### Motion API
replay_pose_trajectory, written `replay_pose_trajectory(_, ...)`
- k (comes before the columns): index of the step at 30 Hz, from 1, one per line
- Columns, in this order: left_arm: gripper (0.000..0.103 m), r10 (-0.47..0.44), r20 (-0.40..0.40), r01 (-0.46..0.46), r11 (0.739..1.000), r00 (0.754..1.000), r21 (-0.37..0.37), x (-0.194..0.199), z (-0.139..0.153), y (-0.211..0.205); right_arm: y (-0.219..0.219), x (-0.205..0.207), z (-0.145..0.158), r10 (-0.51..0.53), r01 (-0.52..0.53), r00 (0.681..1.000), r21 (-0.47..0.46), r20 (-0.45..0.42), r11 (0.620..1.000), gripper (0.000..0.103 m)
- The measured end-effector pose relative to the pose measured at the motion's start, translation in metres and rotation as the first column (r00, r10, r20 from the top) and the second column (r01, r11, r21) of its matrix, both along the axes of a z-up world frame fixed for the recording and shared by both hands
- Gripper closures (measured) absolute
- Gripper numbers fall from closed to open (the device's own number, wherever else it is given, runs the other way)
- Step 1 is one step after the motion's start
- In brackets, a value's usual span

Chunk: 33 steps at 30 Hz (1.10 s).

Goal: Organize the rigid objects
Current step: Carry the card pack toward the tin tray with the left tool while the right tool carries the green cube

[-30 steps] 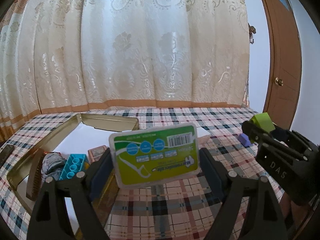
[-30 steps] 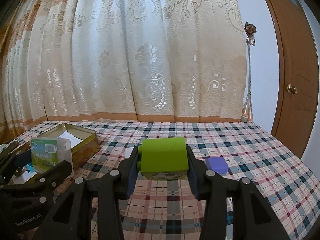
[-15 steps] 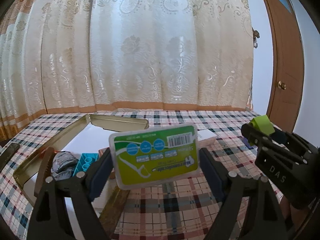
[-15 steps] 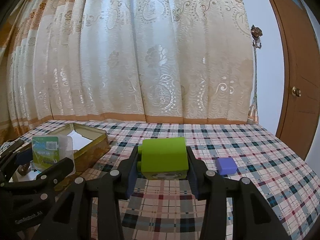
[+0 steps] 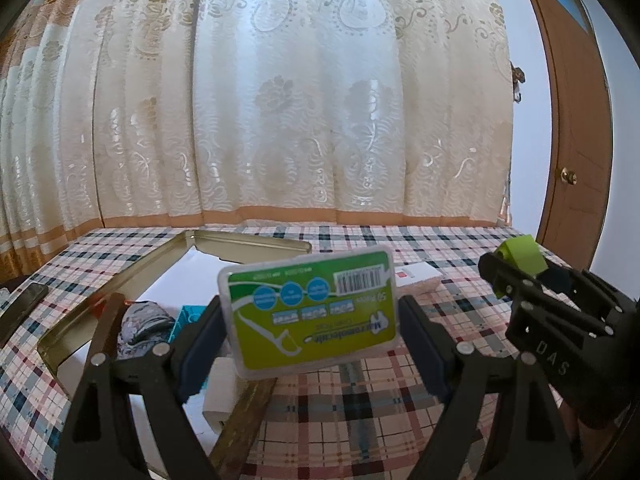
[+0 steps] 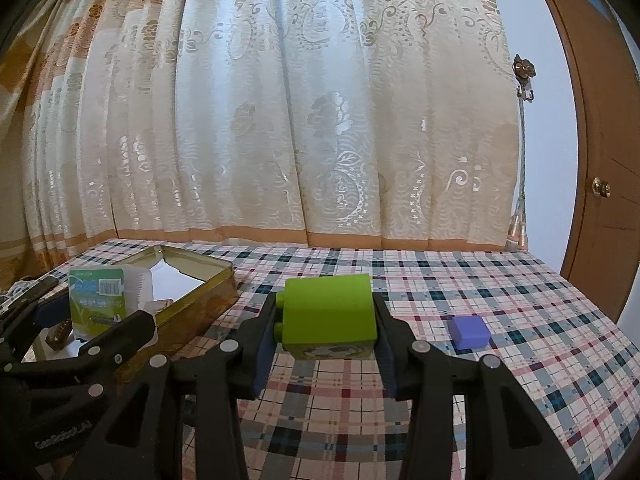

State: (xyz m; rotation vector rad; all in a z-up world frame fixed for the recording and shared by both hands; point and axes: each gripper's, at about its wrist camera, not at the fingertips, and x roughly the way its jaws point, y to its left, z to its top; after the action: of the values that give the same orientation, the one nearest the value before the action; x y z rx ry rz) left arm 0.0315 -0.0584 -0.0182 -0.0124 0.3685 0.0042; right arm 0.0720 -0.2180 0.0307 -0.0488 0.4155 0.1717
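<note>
My left gripper (image 5: 310, 334) is shut on a clear floss-pick box with a green label (image 5: 310, 312) and holds it above the near right corner of a gold metal tin (image 5: 248, 246). My right gripper (image 6: 326, 334) is shut on a lime green toy block (image 6: 328, 310) and holds it above the checked tablecloth, right of the tin (image 6: 216, 300). The floss-pick box (image 6: 98, 298) and left gripper (image 6: 80, 344) show at the left of the right wrist view. The green block (image 5: 522, 256) shows at the right of the left wrist view.
Inside the tin lie a grey cloth item (image 5: 142, 320), a teal block (image 5: 182, 318) and a white box (image 5: 222, 388). A purple cube (image 6: 468, 332) lies on the tablecloth to the right. A white card box (image 5: 416, 274) lies behind. A dark phone (image 5: 20, 308) lies far left. Curtain behind, door right.
Both grippers have risen a little with their objects still held. The tin and table sit lower in both views. The left gripper has shifted slightly over the tin's corner.
</note>
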Motion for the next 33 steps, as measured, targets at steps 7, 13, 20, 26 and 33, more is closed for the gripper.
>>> replay_pose_trajectory(7, 0.018, 0.003, 0.000, -0.003, 1.000, 1.000, -0.003, -0.002, 0.000, 0.004, 0.007, -0.003, 0.000, 0.015, -0.015, 1.000, 0.001, 0.003, 1.000, 0.057)
replay_pose_trajectory(13, 0.018, 0.012, 0.002, -0.012, 1.000, 1.000, -0.014, -0.005, 0.000, 0.013, 0.012, -0.005, 0.000, 0.026, -0.026, 1.000, 0.005, 0.004, 1.000, 0.057)
replay_pose_trajectory(20, 0.018, 0.018, 0.005, -0.018, 1.000, 1.000, -0.021, -0.009, 0.000, 0.019, 0.016, -0.005, -0.001, 0.034, -0.034, 0.999, 0.012, 0.000, 0.999, 0.057)
replay_pose_trajectory(26, 0.018, 0.022, 0.011, -0.021, 1.000, 1.000, -0.023, -0.010, 0.000, 0.022, 0.022, -0.006, 0.000, 0.045, -0.045, 0.999, 0.010, 0.002, 0.999, 0.057)
replay_pose_trajectory(33, 0.018, 0.021, 0.016, -0.021, 1.000, 1.000, -0.023, -0.014, 0.001, 0.026, 0.027, -0.007, -0.001, 0.052, -0.052, 0.999, 0.013, 0.000, 0.999, 0.057)
